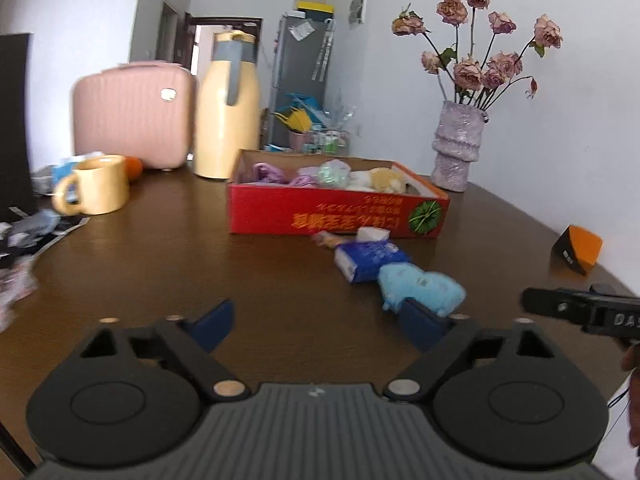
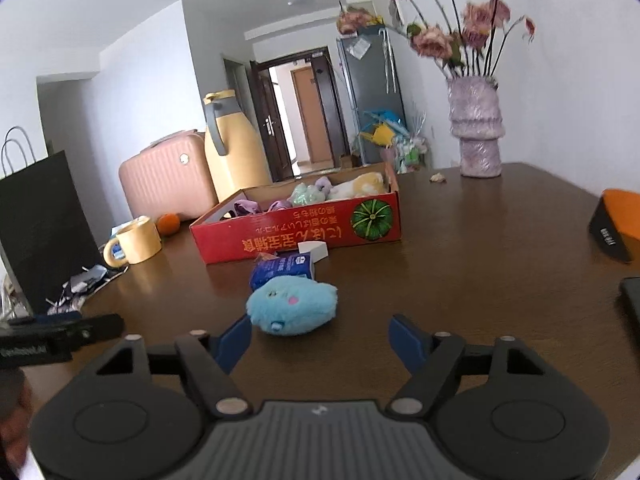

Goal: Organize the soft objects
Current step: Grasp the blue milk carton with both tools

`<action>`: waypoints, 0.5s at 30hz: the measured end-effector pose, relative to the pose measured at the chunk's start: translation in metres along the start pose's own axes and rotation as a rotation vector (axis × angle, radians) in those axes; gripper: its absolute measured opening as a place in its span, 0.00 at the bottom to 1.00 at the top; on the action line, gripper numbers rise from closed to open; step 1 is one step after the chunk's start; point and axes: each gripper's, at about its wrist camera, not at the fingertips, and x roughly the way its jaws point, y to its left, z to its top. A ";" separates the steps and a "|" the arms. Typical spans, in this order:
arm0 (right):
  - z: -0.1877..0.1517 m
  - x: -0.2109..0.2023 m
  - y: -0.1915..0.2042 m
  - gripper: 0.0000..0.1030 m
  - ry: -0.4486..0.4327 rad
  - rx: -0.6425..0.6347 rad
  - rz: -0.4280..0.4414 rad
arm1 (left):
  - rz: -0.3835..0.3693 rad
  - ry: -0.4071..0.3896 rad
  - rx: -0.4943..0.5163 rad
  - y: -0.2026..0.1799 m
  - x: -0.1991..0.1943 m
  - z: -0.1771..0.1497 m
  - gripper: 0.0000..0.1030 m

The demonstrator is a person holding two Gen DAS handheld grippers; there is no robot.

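Right wrist view: your right gripper [image 2: 320,340] stands open, lined up on the blue plush [image 2: 294,309], nothing held.

The plush lies on the table [image 2: 480,280] just beyond your left blue finger [image 2: 234,340], offset left of the gap, so you probably need to shift left before closing. Farther off, a blue tissue pack [image 2: 282,270] touches the plush, with a white sponge [image 2: 313,250] beyond it against the red box [image 2: 296,232]. The box already holds several soft toys, so it looks like the place for collecting them. In the left wrist view your left gripper [image 1: 320,326] is open and empty too, its right finger [image 1: 420,322] overlapping the plush [image 1: 420,286] in view; whether they touch, you cannot tell. Both grippers sit low and near, apparently ready for a pickup.
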 end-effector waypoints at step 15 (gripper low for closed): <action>0.078 0.198 -0.024 0.40 0.214 0.096 0.186 | -0.243 0.276 -0.203 0.015 0.183 0.053 0.33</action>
